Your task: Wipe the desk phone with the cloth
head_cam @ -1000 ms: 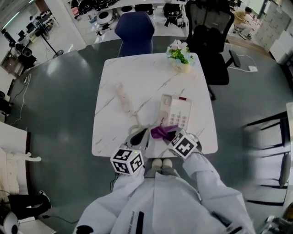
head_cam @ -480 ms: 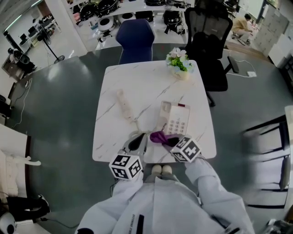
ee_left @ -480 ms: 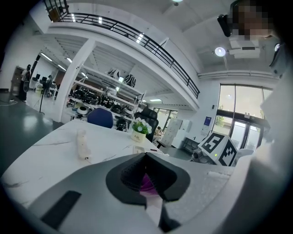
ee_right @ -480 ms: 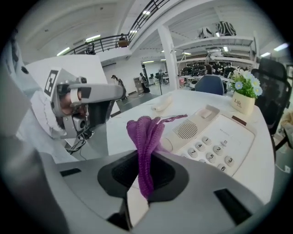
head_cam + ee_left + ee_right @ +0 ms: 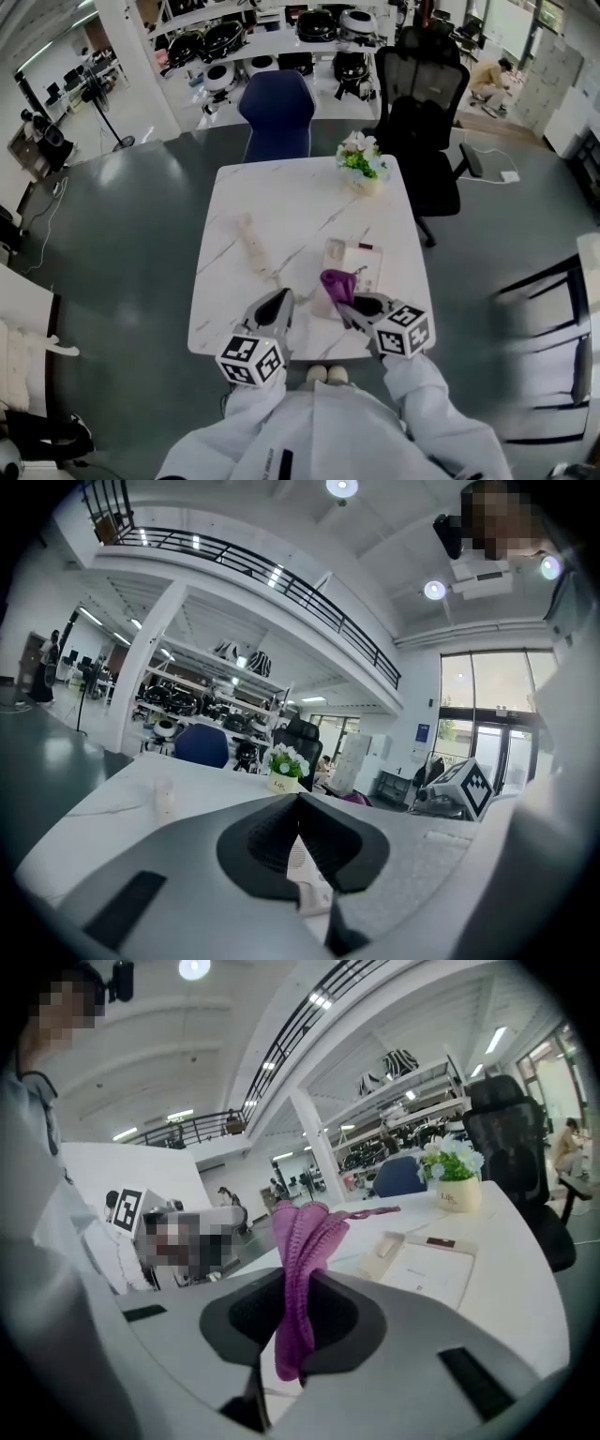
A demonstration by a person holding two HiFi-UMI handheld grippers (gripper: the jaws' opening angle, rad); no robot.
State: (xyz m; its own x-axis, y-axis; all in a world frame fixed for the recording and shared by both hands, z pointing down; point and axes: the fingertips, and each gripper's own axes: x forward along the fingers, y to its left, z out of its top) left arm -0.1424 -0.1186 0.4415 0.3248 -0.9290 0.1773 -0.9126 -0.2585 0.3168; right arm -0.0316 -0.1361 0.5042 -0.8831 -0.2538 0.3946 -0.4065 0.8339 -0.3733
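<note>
Nearest the person, at the near edge of the white marble-patterned table (image 5: pixel 281 192), the left gripper (image 5: pixel 280 299) has its dark ribbed pads closed tip to tip, with nothing gripped. Just right of it, the right gripper (image 5: pixel 346 303) is clamped on the cloth (image 5: pixel 336 281), a purple knitted piece. In the right gripper view the cloth stands up out of the jaws in a folded ridge, and a short tail hangs below the pads.

From the head view the cloth overlaps the near left corner of the desk phone (image 5: pixel 356 265). That view does not show whether the two touch. The right gripper view shows the phone lying flat beyond the cloth, a cream, rectangular body with rounded corners.

Left of the phone, the handset (image 5: pixel 251 239) lies on the tabletop, well apart from the phone; it is a slim beige bar. Bare table lies between handset and phone and along the left side. At the far right corner stands a potted flower arrangement (image 5: pixel 361 163).

Past the far edge are a blue chair (image 5: pixel 277 111) and a black mesh office chair (image 5: pixel 424 103). Open grey floor surrounds the table. Only the gripper views show the mezzanine railing overhead.
</note>
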